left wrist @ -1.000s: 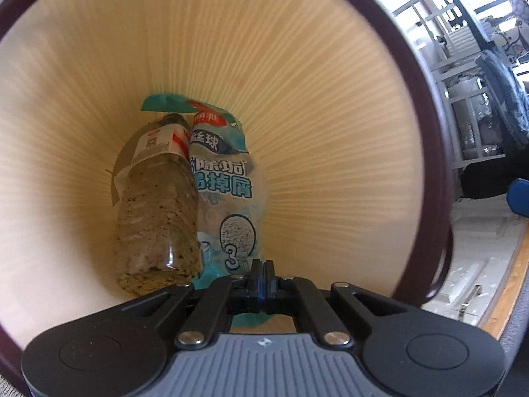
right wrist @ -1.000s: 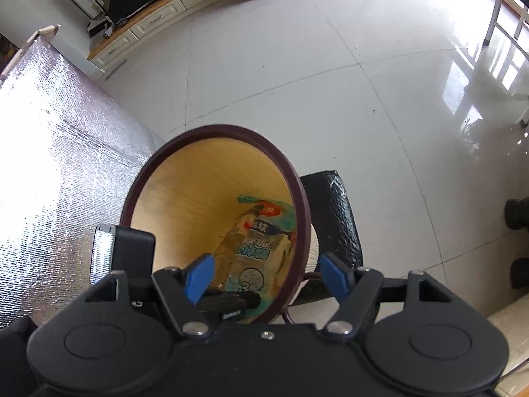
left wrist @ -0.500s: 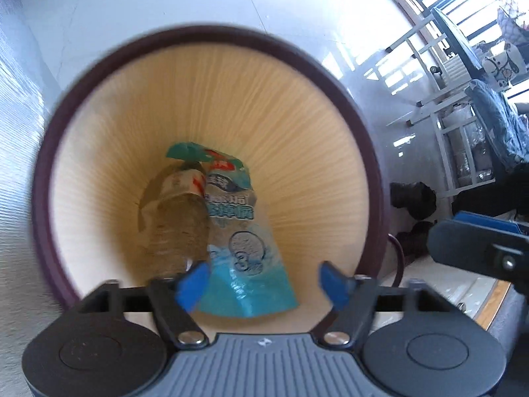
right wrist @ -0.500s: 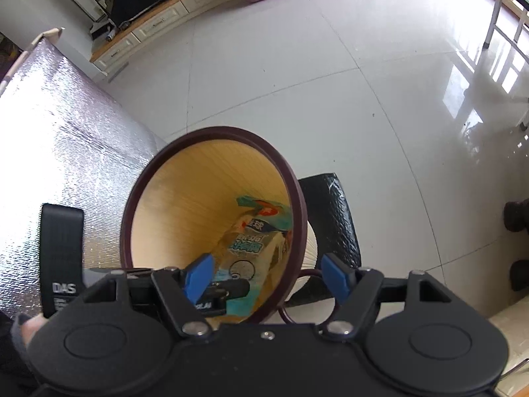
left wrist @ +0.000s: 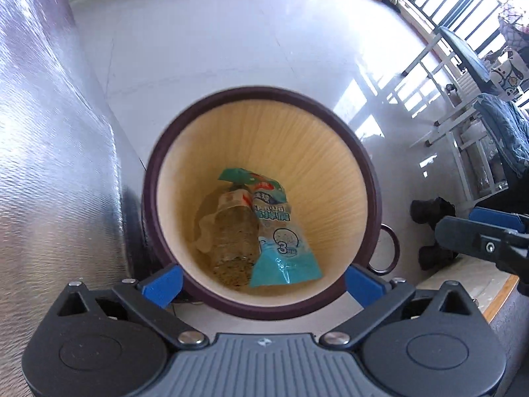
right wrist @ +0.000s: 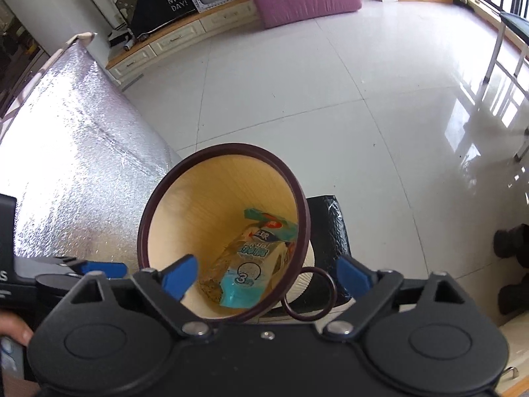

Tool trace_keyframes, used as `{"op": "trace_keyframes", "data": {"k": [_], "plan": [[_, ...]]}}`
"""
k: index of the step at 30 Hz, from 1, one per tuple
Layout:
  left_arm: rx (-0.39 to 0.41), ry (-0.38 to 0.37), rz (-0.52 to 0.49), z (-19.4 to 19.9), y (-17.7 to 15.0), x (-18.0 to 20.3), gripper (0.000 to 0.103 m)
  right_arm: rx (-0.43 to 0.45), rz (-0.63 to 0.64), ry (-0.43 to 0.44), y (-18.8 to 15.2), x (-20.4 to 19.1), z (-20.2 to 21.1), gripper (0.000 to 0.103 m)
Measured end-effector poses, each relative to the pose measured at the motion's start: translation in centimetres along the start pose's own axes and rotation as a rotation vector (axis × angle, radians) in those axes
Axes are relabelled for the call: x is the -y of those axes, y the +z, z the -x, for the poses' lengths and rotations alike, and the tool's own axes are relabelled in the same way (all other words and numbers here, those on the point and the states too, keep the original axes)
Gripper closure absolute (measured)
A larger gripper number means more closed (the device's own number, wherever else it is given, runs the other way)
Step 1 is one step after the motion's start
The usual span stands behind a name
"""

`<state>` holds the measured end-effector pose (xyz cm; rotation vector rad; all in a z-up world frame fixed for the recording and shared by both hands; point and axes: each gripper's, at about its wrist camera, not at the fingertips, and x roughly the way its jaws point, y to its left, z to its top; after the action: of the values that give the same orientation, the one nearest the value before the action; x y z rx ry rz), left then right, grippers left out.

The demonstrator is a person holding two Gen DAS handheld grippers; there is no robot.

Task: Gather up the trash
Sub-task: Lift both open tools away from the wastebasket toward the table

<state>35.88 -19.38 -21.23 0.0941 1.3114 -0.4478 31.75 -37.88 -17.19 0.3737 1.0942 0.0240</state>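
1. Two grippers are in view, and both stand released and empty. Your left gripper [left wrist: 263, 281] has opened from a clenched state a second ago and has risen out of the bin [left wrist: 363, 178]; its blue pads now straddle the near rim at 6 o'clock.
2. Your right gripper [right wrist: 266, 279] is unchanged: jaws spread, hovering above the rim, nothing between the pads.
3. Judge the drop as complete: the blue pouch [left wrist: 281, 241] has left your left gripper and lies inside the bin.
4. Count two trash items in the bin: one clear plastic bottle [left wrist: 236, 235] at 9 o'clock and the one pouch touching it at 3 o'clock.
5. Count one bin, with one ring handle [right wrist: 309, 294] on its outer wall at 4 o'clock.
6. One silver foil surface [right wrist: 82, 178] lies beyond at 10 o'clock; no further trash is visible on the floor [right wrist: 330, 99].
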Motion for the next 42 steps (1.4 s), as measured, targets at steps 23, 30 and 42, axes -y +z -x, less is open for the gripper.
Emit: {"op": "trace_keyframes", "data": {"k": [23,30,42], "plan": [[0.279,0.041,0.029,14.8,-7.0,-0.1,0.000,0.186,0.074,-0.091,-5.0,-3.4,10.7,0.000],[0.415,0.008,0.006,20.6,-9.9,0.4,0.000,0.275,0.105,-0.087,-7.2,-5.2,15.3,0.000],[0.638,0.068,0.048,28.9,-15.6,-2.6,0.000,0.461,0.214,-0.020,-10.5,-10.8,21.5,0.000]]}}
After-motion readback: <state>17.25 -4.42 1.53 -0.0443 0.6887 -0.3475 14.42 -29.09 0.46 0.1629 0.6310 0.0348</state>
